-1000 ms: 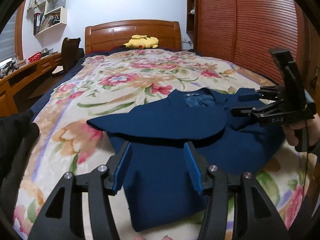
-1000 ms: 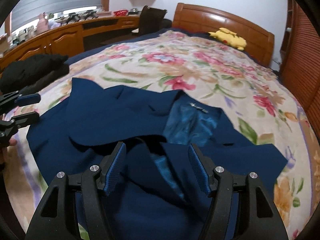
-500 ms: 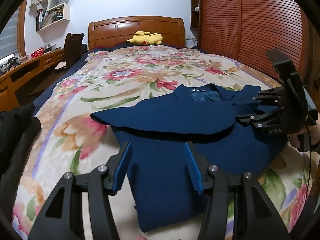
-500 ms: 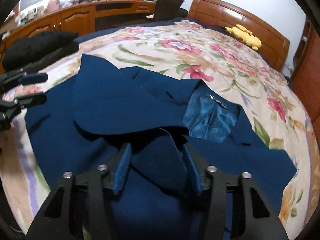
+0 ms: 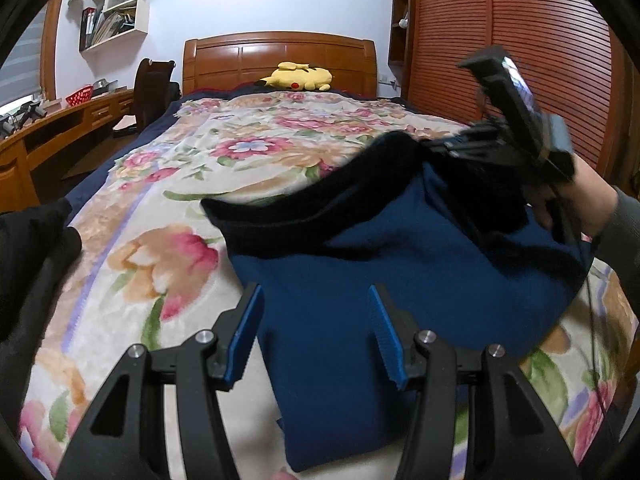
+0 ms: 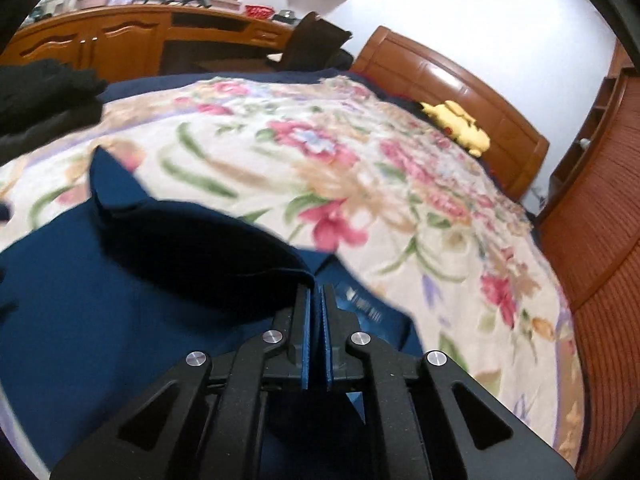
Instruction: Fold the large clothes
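Note:
A large navy blue coat lies on the floral bedspread. My left gripper is open and empty, hovering over the coat's near hem. My right gripper is shut on a fold of the coat near the collar and lifts it off the bed. In the left wrist view the right gripper holds the raised cloth at the right, so the top edge hangs in an arc. The shiny blue lining with a label shows beside the right fingers.
A yellow plush toy rests at the wooden headboard. Black clothing lies at the bed's left edge. A wooden desk with a chair runs along the left wall. A slatted wooden wardrobe stands at the right.
My right gripper has closed on the coat near the collar and lifted that part up. The left gripper has stayed open over the hem.

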Tool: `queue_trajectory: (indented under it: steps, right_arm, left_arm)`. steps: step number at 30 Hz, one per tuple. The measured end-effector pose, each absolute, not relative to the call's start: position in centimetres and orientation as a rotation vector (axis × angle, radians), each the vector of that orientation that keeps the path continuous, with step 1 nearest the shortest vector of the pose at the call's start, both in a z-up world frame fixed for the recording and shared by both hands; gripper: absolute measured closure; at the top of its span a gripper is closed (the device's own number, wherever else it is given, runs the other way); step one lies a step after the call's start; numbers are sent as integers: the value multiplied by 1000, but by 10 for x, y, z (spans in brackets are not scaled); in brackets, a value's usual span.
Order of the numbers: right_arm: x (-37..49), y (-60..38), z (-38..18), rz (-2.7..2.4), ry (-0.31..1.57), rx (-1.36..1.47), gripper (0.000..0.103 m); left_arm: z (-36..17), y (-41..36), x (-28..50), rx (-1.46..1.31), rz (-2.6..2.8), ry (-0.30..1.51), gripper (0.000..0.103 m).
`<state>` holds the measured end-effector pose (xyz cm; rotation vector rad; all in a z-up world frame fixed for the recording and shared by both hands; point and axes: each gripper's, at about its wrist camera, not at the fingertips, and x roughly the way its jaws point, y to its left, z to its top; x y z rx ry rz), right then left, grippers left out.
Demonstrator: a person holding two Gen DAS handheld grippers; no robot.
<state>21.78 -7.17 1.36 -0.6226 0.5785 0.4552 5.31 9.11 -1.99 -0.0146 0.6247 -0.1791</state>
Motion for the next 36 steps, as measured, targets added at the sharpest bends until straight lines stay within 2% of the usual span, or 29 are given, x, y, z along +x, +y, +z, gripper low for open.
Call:
queue_trajectory:
  steps: [10, 14, 15, 16, 17, 18, 19, 26, 36]
  right_arm:
    - [267, -42, 6, 376, 564, -658, 101]
    - [272, -53, 11, 352, 588, -592, 100]
    - [269, -58, 15, 356, 588, -575, 94]
    - [267, -61, 19, 357, 586, -565, 78]
    - [262, -68, 24, 362, 583, -550, 68]
    - [257, -75, 29, 370, 578, -537, 50]
    - [249, -86, 37, 381, 570, -521, 48]
    - [207, -166, 54, 334, 604, -492, 48]
    - [182, -263, 31, 207, 724, -469, 47]
  left_arm:
    - [-24, 94, 58, -27, -188, 635, 50]
    - [-25, 92, 58, -18, -192, 640, 50]
    - [-24, 92, 57, -16, -194, 638, 50]
    - [-24, 91, 56, -15, -194, 634, 50]
    - [-23, 91, 55, -14, -195, 633, 50]
    - [-23, 89, 54, -14, -198, 629, 50]
    - [-21, 88, 53, -14, -202, 627, 50]
    - [-14, 69, 50, -8, -245, 605, 50]
    - [-12, 17, 55, 30, -332, 603, 50]
